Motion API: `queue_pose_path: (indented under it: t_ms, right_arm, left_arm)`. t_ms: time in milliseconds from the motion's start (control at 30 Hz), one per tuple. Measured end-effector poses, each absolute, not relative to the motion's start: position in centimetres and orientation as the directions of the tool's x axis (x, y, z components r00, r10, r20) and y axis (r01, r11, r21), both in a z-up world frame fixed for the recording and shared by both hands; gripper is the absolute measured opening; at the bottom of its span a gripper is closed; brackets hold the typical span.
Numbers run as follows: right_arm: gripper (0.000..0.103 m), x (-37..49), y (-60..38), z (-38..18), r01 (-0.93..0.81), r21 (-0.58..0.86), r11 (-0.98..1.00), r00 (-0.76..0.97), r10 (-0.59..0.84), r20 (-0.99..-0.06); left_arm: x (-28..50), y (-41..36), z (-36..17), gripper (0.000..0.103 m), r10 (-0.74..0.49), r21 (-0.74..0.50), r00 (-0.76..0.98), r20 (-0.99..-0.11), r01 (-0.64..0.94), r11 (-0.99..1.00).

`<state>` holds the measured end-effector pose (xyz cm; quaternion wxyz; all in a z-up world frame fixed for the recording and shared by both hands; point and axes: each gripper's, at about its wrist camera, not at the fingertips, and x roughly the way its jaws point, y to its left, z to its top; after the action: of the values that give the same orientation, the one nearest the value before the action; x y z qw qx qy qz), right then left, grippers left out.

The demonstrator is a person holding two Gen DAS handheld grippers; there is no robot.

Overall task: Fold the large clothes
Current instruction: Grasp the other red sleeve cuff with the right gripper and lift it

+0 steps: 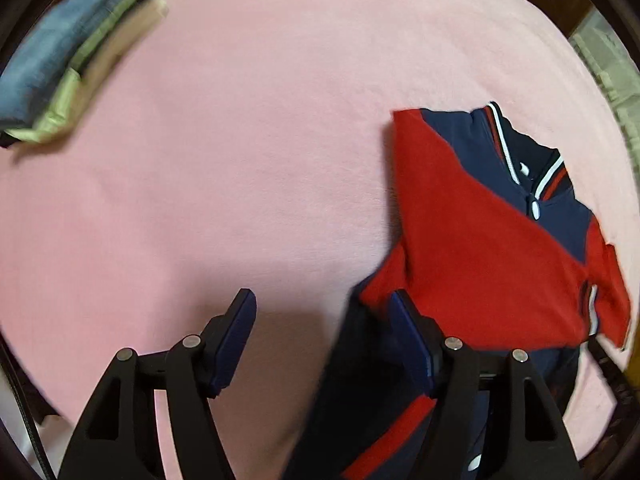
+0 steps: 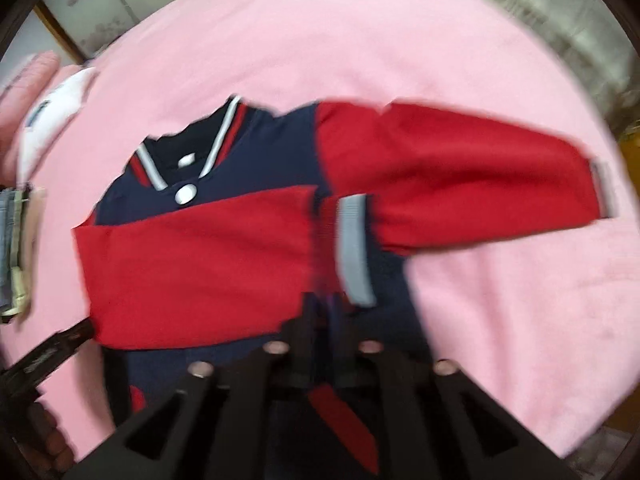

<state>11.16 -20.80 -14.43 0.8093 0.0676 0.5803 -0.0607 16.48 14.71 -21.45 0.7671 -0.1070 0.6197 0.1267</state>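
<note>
A navy and red jacket [image 1: 472, 216] with a striped collar lies on a pink blanket [image 1: 240, 160]. In the left wrist view it is at the right, one red sleeve folded across its chest. My left gripper [image 1: 324, 316] is open and empty, its right finger over the jacket's left edge. In the right wrist view the jacket [image 2: 200, 264] fills the centre, with one red sleeve [image 2: 460, 168] stretched out to the right. My right gripper [image 2: 324, 312] is shut on the cuff end of the folded sleeve, by its grey band [image 2: 354, 248]. The view is blurred.
A stack of folded clothes [image 1: 60, 72] sits at the blanket's far left and also shows at the left edge of the right wrist view [image 2: 16, 248]. A white garment [image 2: 52, 116] lies beyond it. The left gripper's black body [image 2: 44, 356] shows at lower left.
</note>
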Motion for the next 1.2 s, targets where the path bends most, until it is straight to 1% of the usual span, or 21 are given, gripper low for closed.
queue_pose_path:
  t_ms: [33, 67, 100, 133, 167, 233, 333, 400, 500, 633, 767, 833, 1067, 1200]
  right_arm:
    - [0.038, 10.5, -20.9, -13.6, 0.189, 0.032, 0.981, 0.337, -0.034, -0.941]
    - [0.053, 9.9, -21.2, -13.0, 0.202, 0.046, 0.978, 0.350, -0.028, -0.936]
    - [0.063, 9.3, -21.7, -12.6, 0.212, 0.063, 0.975, 0.358, -0.018, -0.934]
    - [0.064, 8.7, -22.1, -12.3, 0.226, 0.085, 0.970, 0.361, -0.002, -0.933]
    - [0.065, 8.2, -22.5, -12.2, 0.239, 0.109, 0.965, 0.355, 0.018, -0.935]
    - [0.065, 7.8, -22.7, -12.6, 0.262, 0.143, 0.954, 0.327, 0.052, -0.944]
    - [0.065, 6.5, -24.4, -13.4, 0.322, 0.182, 0.929, 0.291, 0.086, -0.953]
    - [0.065, 5.8, -25.3, -14.2, 0.371, 0.195, 0.908, 0.279, 0.092, -0.956]
    - [0.071, 3.8, -28.5, -14.9, 0.467, 0.177, 0.866, 0.234, 0.072, -0.970]
    - [0.072, 2.5, -33.0, -15.7, 0.555, 0.123, 0.822, 0.161, 0.039, -0.986]
    - [0.072, 2.6, -37.6, -15.5, 0.587, 0.129, 0.799, 0.164, 0.038, -0.986]
    - [0.072, 3.3, -39.8, -15.8, 0.597, 0.136, 0.791, 0.162, 0.048, -0.986]
    - [0.072, 7.1, -46.7, -16.8, 0.597, 0.214, 0.773, 0.191, 0.122, -0.974]
    - [0.072, 8.9, -49.5, -16.9, 0.601, 0.297, 0.742, 0.277, 0.156, -0.948]
  left_arm:
    - [16.1, 14.5, -20.9, 0.068, 0.094, 0.026, 0.201, -0.975, -0.315, 0.949]
    - [15.6, 14.2, -20.3, 0.068, 0.115, 0.051, 0.204, -0.972, -0.295, 0.954]
    - [15.0, 13.7, -19.6, 0.068, 0.112, 0.052, 0.210, -0.971, -0.271, 0.961]
    - [14.6, 13.2, -19.1, 0.069, 0.096, 0.042, 0.210, -0.973, -0.250, 0.967]
    - [14.6, 11.8, -18.3, 0.073, 0.072, 0.025, 0.203, -0.977, -0.225, 0.974]
    - [13.1, 11.0, -17.7, 0.077, 0.037, 0.001, 0.188, -0.981, -0.188, 0.982]
    - [11.6, 8.5, -17.2, 0.078, 0.007, -0.016, 0.162, -0.987, -0.140, 0.990]
    - [11.5, 6.7, -17.6, 0.081, -0.017, -0.031, 0.135, -0.991, -0.106, 0.994]
    - [11.5, 2.8, -18.2, 0.081, -0.026, -0.031, 0.079, -0.997, -0.058, 0.998]
    - [11.5, -2.6, -18.5, 0.082, -0.057, -0.057, 0.051, -0.997, 0.009, 0.998]
    - [12.5, -8.4, -18.4, 0.082, -0.039, -0.036, 0.049, -0.998, 0.062, 0.997]
    - [13.2, -10.7, -18.5, 0.082, -0.024, -0.022, 0.040, -0.999, 0.059, 0.998]
    - [15.8, -17.5, -18.0, 0.083, -0.043, -0.043, 0.034, -0.998, 0.004, 0.999]
    - [17.1, -20.4, -18.2, 0.083, -0.082, -0.083, 0.028, -0.996, -0.035, 0.996]
